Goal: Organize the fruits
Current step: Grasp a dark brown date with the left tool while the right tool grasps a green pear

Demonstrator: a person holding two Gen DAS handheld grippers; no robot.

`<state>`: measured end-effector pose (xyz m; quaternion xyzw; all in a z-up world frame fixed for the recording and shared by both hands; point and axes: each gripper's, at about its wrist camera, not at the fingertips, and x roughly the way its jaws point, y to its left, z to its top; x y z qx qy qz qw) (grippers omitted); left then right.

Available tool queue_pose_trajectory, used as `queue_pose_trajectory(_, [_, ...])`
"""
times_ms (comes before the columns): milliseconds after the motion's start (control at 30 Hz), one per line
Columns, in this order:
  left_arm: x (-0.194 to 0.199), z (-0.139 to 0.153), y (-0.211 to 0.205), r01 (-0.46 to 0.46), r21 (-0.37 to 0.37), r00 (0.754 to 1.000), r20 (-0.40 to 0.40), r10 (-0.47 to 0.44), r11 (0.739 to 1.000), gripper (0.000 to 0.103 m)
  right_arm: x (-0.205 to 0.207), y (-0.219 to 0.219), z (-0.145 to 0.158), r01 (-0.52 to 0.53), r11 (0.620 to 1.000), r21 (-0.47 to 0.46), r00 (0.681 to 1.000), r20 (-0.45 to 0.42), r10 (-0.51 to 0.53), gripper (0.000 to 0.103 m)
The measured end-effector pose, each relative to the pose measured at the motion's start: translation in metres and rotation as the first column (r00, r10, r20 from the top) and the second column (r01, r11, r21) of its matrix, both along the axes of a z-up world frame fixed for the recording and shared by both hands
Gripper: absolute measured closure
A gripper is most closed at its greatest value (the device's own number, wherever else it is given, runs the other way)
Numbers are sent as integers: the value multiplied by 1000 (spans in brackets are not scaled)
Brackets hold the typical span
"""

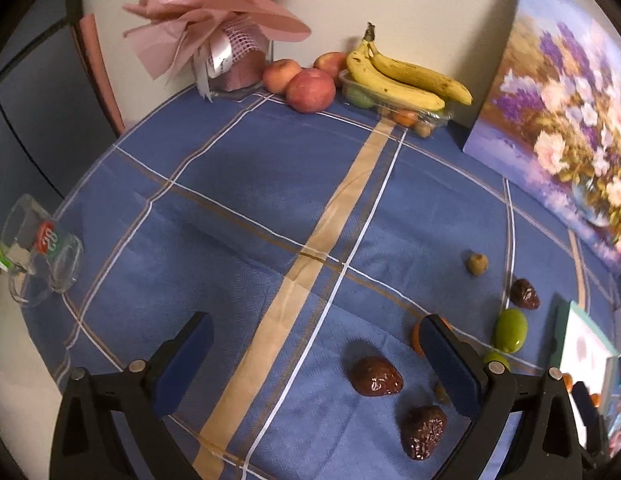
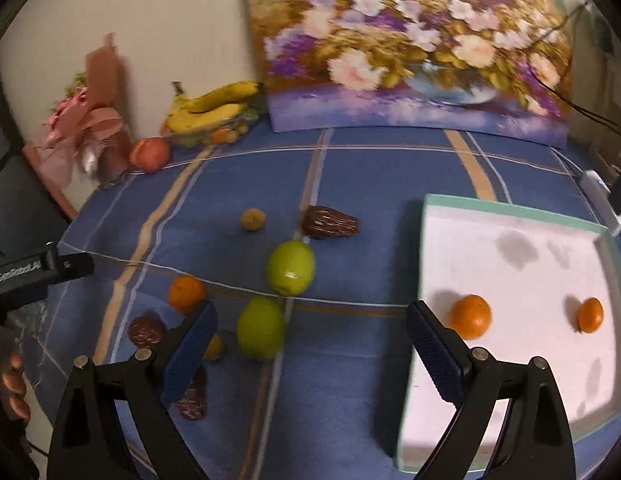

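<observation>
Loose fruit lies on the blue checked tablecloth (image 1: 238,184). In the left wrist view my left gripper (image 1: 316,360) is open and empty, above two wrinkled red dates (image 1: 376,376) (image 1: 424,432); an orange (image 1: 417,336) is half hidden behind its right finger. A third date (image 1: 524,294), a green fruit (image 1: 509,330) and a small brown fruit (image 1: 477,264) lie further right. In the right wrist view my right gripper (image 2: 310,348) is open and empty, over the cloth between two green fruits (image 2: 291,267) (image 2: 260,329) and a white tray (image 2: 510,240) holding two oranges (image 2: 470,317) (image 2: 590,315).
At the back stand a pink bouquet (image 1: 214,4), three apples (image 1: 310,90), and bananas (image 1: 406,76) on a clear fruit-filled box. A flower painting (image 2: 414,44) leans on the wall. A glass mug (image 1: 38,248) lies at the left edge. The other gripper (image 2: 34,272) shows left.
</observation>
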<state>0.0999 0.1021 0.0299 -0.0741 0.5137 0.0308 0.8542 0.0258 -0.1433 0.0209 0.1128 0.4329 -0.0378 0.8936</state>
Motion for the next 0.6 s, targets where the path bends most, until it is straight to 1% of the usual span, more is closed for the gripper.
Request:
queue_pose_trajectory(67, [0,-1,4,-4,-29,1000,6,5,1000,0,1,4,2,-9,1000,19,1000,13,9,8])
queue_pose_trajectory(200, [1,-2,5,3,-55,1000,24,-2,998,0,3,12,7,-45,999,7,998,52,44,10])
queue_pose_trajectory(267, [1,-1,4,5,-58,999,42,-3,998,0,5,17,7,-57,998,-1,997,59,57,15])
queue_pose_trajectory(333, [1,-2,2,14,-73,999,54,-10,997,0,8,18,4,-63,998,2,997,52,63,24])
queue_pose_trajectory(367, [1,-4,1,22,-87,999,51,-18,996,0,10,18,2,-66,998,12,997,42,66,27])
queue_pose_trajectory(433, [3,-9,-3,47,-113,999,28,-44,992,0,12,18,-3,-75,997,30,997,27,74,37])
queue_pose_trajectory(500, [6,-18,-5,49,-135,999,-15,-52,990,0,14,21,-8,-85,996,26,996,11,84,39])
queue_pose_trajectory(533, [7,-24,-4,36,-149,998,-47,-43,988,0,15,23,-9,-91,996,24,996,4,91,40])
queue_pose_trajectory(567, [8,-29,-3,27,-165,997,-62,-37,986,0,16,24,-11,-97,995,25,995,-5,97,42])
queue_pose_trajectory(600, [8,-33,-3,24,-178,996,-75,-38,984,0,16,25,-13,-102,994,29,995,-11,103,45])
